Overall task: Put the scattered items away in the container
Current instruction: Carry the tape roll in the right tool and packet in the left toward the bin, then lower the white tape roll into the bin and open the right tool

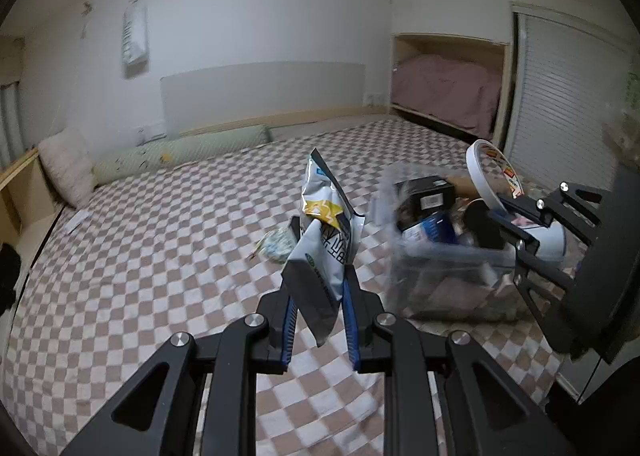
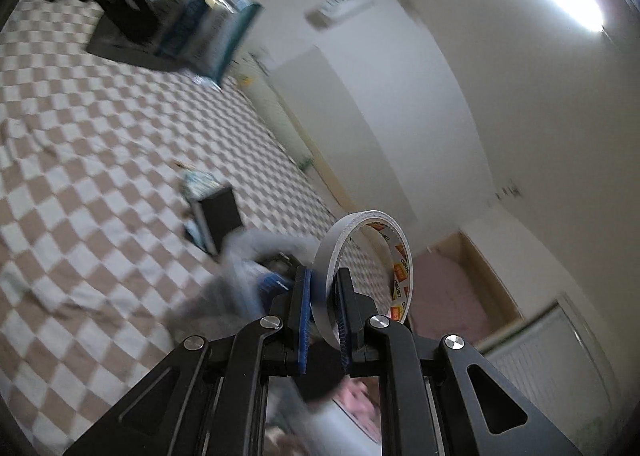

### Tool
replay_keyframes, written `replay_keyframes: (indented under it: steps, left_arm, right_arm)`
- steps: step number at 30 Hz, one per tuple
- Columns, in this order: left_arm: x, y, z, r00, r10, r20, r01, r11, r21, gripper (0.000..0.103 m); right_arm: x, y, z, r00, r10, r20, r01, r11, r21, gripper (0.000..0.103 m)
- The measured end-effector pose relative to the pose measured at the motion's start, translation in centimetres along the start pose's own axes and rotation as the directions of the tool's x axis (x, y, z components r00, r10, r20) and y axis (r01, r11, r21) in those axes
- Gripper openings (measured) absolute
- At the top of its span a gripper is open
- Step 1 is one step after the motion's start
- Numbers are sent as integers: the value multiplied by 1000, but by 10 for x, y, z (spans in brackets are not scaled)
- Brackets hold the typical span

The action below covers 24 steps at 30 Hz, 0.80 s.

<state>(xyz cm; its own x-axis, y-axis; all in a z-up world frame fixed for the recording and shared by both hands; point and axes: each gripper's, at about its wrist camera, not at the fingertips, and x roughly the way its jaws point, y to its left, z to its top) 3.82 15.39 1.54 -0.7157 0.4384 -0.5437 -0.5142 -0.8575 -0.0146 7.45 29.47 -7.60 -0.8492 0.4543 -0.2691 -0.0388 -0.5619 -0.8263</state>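
- Bin [image 1: 448,256]: clear plastic, on the checked blanket [image 1: 160,256], right of your left gripper [image 1: 320,256] and just under the right gripper [image 2: 322,288].
- Left jaws are clamped on a snack bag [image 1: 324,224]; right jaws are clamped on the band of a tape roll [image 2: 360,248]. Both loads are in the air.
- Carry each over the bin's open top before letting go (the bag is floppy, so go low).
- Inside already: a black box [image 1: 428,192] and other blurred items; it looks fairly full.
- A small packet [image 1: 278,242] still lies on the blanket.
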Motion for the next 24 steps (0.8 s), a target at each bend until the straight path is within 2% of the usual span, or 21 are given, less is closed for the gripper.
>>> replay_keyframes:
  steps: [5, 10, 14, 18, 22, 24]
  left_arm:
    - [4, -24, 10, 998, -52, 17, 52, 999, 7, 20]
    - [10, -46, 15, 996, -91, 12, 91, 995, 28, 20]
    - [18, -57, 17, 994, -105, -7, 106, 994, 36, 20]
    - [27, -62, 16, 993, -111, -25, 112, 993, 37, 21]
    - [35, -68, 15, 992, -118, -40, 119, 992, 42, 21]
    - [41, -71, 17, 990, -129, -53, 131, 991, 35, 21]
  right_arm:
    - [30, -43, -34, 989, -51, -137, 62, 995, 83, 14]
    - [68, -84, -74, 958, -51, -282, 110, 974, 198, 14]
    - [96, -117, -105, 932, 22, -362, 107, 937, 332, 14]
    - [121, -141, -135, 899, 134, -416, 83, 882, 463, 14]
    - [140, -147, -160, 864, 250, -437, 49, 822, 568, 14]
    - [148, -151, -172, 849, 321, -419, 22, 772, 636, 14]
